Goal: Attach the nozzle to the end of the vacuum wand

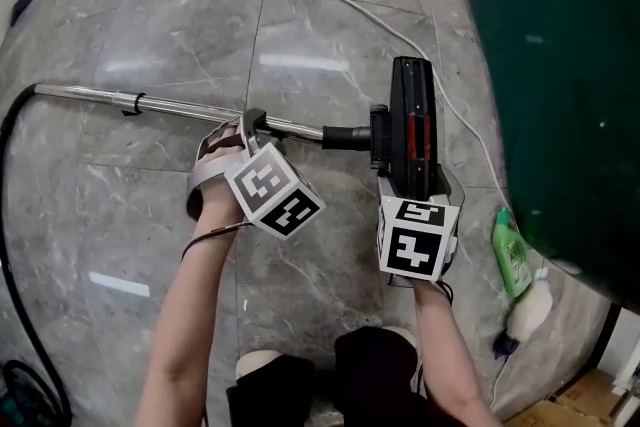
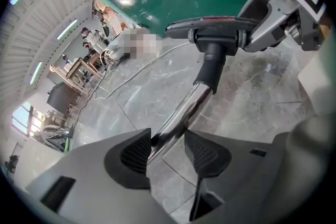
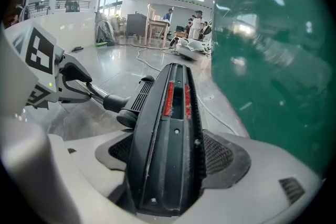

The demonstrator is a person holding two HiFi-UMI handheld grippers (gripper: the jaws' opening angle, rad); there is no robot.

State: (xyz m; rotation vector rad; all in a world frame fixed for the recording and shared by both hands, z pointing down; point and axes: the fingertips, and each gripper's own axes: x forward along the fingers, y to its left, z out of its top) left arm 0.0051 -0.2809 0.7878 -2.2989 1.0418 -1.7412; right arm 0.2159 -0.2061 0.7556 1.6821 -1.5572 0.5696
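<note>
The left gripper has its fingers clamped on the wand, the right gripper on the nozzle. The wand's long axis runs straight into the nozzle's neck.

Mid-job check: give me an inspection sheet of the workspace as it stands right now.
Surface: glossy grey floor tiles.
Job's things: chrome wand; its end appears seated in the black nozzle.
Clutter: green bottle on the floor, right.
Grippers: left gripper jaws closed on the wand; right gripper jaws closed on the nozzle.
Cables: white cable across the floor; black hose from the wand's far end.
Surroundings: large green object, right.
</note>
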